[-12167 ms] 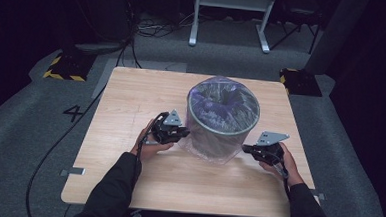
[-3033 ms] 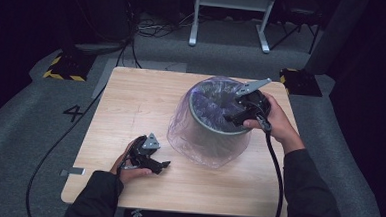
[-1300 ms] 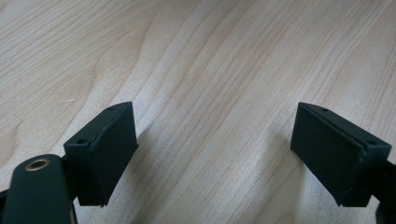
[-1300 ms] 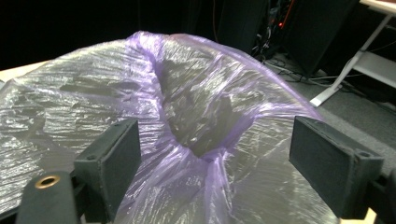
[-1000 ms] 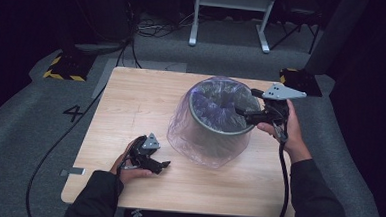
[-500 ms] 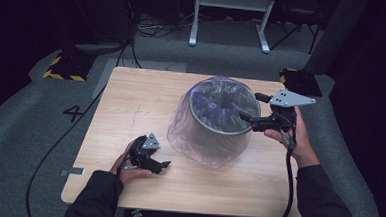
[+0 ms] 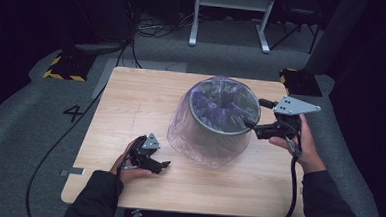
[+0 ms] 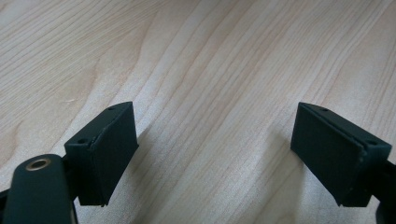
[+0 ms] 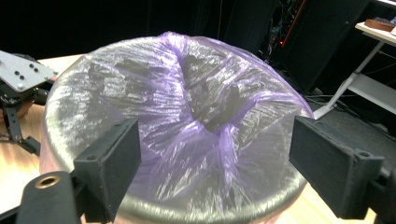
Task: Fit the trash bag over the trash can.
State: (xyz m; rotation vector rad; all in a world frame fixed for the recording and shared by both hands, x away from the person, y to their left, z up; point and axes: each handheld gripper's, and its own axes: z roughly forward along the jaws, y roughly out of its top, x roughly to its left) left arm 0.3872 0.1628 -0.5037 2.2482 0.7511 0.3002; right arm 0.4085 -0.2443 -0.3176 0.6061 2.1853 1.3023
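Observation:
A round grey bin [image 7: 214,134] stands in the middle of the wooden table [image 7: 131,100], lined with a thin purple plastic bag [image 7: 225,101]. The bag's film sags into the mouth and drapes over the outside. In the right gripper view the bag [image 9: 196,107] bunches into a dark hollow at the centre. My right gripper [image 7: 256,113] is open at the bin's right rim, its jaws [image 9: 217,163] spread wide, nothing between them. My left gripper [image 7: 164,165] rests open on the table at the front left, apart from the bin, with bare wood between its jaws [image 8: 215,154].
Loose bag film [image 7: 198,156] spreads on the table at the bin's front. A cable [image 7: 291,194] trails from the right gripper down past the table's front right. Off the table lie floor cables [image 7: 53,151], a white stand [image 7: 231,10] and yellow-black blocks [image 7: 63,66].
The right gripper has drawn back from over the bin's mouth to its right rim. The left gripper, once beside the bin, now rests at the front left and has stayed still lately.

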